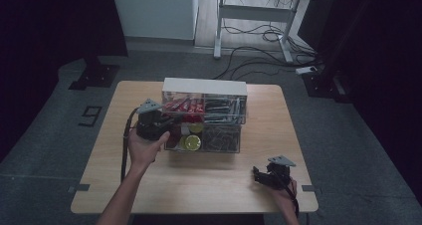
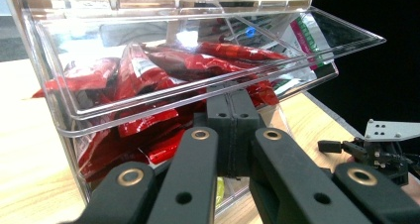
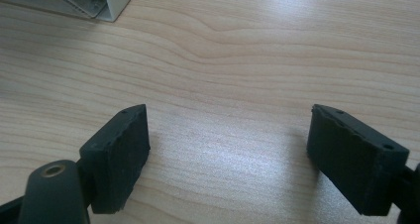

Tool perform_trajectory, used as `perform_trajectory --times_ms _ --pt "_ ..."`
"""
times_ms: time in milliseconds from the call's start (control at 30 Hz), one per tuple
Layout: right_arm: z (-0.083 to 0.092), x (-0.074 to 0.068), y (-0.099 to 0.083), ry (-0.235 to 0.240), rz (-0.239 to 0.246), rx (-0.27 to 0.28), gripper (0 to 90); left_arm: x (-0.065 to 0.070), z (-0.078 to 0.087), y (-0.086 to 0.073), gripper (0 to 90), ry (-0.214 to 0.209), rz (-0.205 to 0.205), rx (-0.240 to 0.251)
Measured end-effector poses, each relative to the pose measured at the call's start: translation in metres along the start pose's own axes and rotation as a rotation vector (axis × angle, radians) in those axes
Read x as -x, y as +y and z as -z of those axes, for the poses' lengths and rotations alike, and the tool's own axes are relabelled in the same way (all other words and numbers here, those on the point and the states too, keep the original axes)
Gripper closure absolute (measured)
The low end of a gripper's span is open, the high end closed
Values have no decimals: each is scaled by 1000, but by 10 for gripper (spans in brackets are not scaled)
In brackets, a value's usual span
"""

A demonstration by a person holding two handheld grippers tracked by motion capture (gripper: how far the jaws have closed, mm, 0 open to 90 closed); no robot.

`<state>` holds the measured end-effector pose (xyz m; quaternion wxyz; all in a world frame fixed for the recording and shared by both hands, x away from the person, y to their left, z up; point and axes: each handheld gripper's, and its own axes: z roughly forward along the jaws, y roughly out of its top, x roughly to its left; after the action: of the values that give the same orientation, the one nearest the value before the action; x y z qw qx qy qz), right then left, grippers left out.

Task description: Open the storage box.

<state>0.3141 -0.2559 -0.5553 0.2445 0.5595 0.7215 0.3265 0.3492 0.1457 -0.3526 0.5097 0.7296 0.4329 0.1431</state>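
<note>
Nearest to us, the right tongs point(image 1: 260, 175) rest low on the wooden surface point(image 1: 209, 180) at its near right corner, spread wide with nothing between them; in the right gripper view we see bare wood grain between the two pads and one white corner of the organiser point(image 3: 106, 1) at the upper left. Farther in, the left tongs point(image 1: 171, 128) are pressed together at the front of the upper left bin point(image 2: 163, 80) of the clear-fronted organiser, which stands at the middle of the surface toward its far edge. In the left gripper view the shut pads sit just under the bin's clear front lip, which is tilted outward; we cannot tell whether they pinch a tab there or only press against it. We judge the bin to be partly tipped open, with none of its red packets point(image 2: 143, 73) taken out: no packet lies on the surface or in either tongs. Reaching in and lifting one out appears to be what is left. The neighbouring upper bin holds green and silver packets point(image 2: 304, 35). Print on the packets is too blurred to read. Beyond, on the floor left of the surface, a black tape mark point(image 1: 90, 116) reads as a "9".
</note>
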Motion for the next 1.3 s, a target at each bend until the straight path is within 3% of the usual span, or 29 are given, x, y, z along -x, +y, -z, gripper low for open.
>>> perform_trajectory --times_ms 800,1300 --pt "0 0 0 -2 1 1 176 -2 7 24 900 0 3 33" --pt "0 0 0 -3 0 3 176 -6 4 28 899 -2 18 34"
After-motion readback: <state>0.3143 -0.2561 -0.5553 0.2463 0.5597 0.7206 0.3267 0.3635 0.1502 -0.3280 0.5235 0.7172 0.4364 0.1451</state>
